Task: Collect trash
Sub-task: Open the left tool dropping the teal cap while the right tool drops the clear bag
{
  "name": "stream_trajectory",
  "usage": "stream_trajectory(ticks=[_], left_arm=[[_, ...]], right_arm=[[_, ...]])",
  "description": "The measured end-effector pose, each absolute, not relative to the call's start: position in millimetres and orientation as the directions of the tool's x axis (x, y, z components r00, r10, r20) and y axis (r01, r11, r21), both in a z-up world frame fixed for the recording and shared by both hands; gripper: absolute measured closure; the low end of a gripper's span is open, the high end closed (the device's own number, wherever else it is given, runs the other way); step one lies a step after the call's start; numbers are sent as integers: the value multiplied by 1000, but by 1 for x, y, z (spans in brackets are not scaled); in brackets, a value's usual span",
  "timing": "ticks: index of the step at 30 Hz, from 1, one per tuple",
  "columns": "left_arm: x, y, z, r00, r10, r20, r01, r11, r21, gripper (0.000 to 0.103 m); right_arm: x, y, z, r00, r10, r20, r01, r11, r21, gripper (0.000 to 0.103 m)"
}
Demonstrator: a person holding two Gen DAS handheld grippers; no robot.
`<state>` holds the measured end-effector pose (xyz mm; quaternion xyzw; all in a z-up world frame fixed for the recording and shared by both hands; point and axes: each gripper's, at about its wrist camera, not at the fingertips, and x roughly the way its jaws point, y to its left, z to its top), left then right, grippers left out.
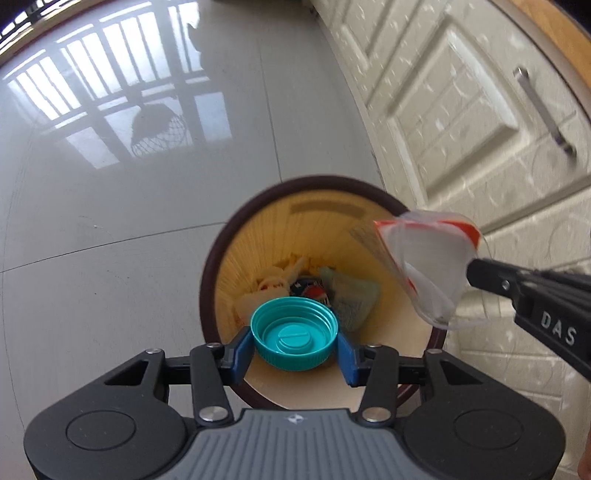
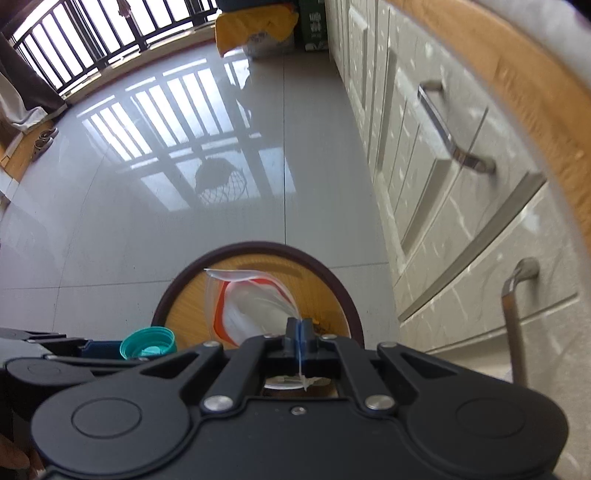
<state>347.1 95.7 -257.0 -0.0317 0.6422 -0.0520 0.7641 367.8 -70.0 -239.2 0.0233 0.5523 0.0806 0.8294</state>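
Observation:
A round wooden trash bin (image 1: 236,258) with a dark rim stands on the floor beside the cabinets; it is also in the right wrist view, bin (image 2: 184,317). My left gripper (image 1: 295,349) is shut on a teal plastic cap (image 1: 294,338), held open side up over the bin's mouth. The cap (image 2: 147,345) shows at the lower left of the right wrist view. My right gripper (image 2: 299,338) is shut on the edge of a clear plastic wrapper with red and white print (image 2: 255,306), hanging over the bin. In the left wrist view the wrapper (image 1: 428,266) hangs above the bin's right rim.
Crumpled paper and other scraps (image 1: 314,288) lie at the bin's bottom. White cabinet doors with metal handles (image 2: 454,125) run along the right. Glossy grey floor tiles (image 1: 110,184) spread to the left. A box under yellow cloth (image 2: 258,33) sits far back by the railing.

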Motion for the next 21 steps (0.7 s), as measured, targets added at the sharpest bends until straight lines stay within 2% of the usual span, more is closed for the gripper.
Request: stream_trajectory(ticks=[13,14,15,18,20,21], left_arm=[[353,63,-285,48,-149,-988,208,969,-136,53],[353,63,-286,45,-143,-989,207,970,-131,47],[353,62,-287,45,-137,-990,207,970,-125,35],[353,60,-292,36,-129,-991,213,970,-118,16],[352,60,-294,31,-126,-992,214,970,-117,12],[352,60,-294,29,-126,-992,215,970,-117,10]], right_arm=[[381,-71,-274,311,165,-936,-106,985,138,102],[382,-72,-273,317,166,-934,-110,984,138,102],[382,-72,-273,324,172,-930,-114,983,142,102],[383,-70,-271,341,208,-917,-125,977,175,101],[384,-69,-270,347,234,-908,-125,971,203,96],[384,-69,-269,352,239,-905,-125,970,208,87]])
